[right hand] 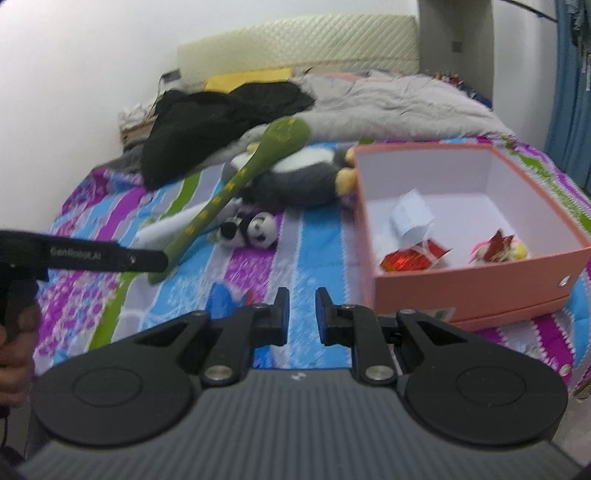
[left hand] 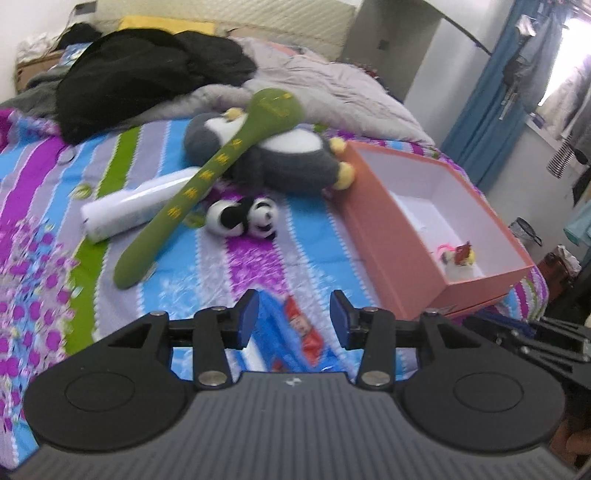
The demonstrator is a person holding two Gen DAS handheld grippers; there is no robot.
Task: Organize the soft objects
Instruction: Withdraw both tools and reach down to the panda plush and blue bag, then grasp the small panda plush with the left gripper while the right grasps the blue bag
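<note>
My left tongs (left hand: 293, 319) sit low over the near edge of the bed (left hand: 221, 266), and their blue tips stand apart with nothing pinched. Just under them lies a flat blue and red packet (left hand: 295, 332) on the striped cover. My right tongs (right hand: 301, 314) hang close by on the right, with only a small gap between their tips, and they hold nothing either.

The bed cover has blue, purple, green and grey stripes. A bit farther in lies a small panda toy (left hand: 243, 218). Just left of it is a white tube (left hand: 136, 206), lying down. A long green soft stick (left hand: 218, 173) with yellow marks leans across the tube and up onto a big grey and white penguin toy (left hand: 280, 155).

On the right side of the bed stands an open pink box (left hand: 391, 236), white inside. The penguin's yellow feet touch its far left corner. Inside the box I see a white slip of paper (right hand: 412, 214), a red shiny thing (right hand: 413, 256) and a small red and yellow toy (right hand: 498, 249).

Farther back is a black heap of clothes (left hand: 140, 81) on the left, and a crumpled grey blanket (left hand: 332, 88) on the right. Behind them is something yellow (left hand: 166, 24) and a pale padded headboard (left hand: 221, 11) against a white wall. On the far right hangs a blue curtain (left hand: 491, 103) by a bright window.
</note>
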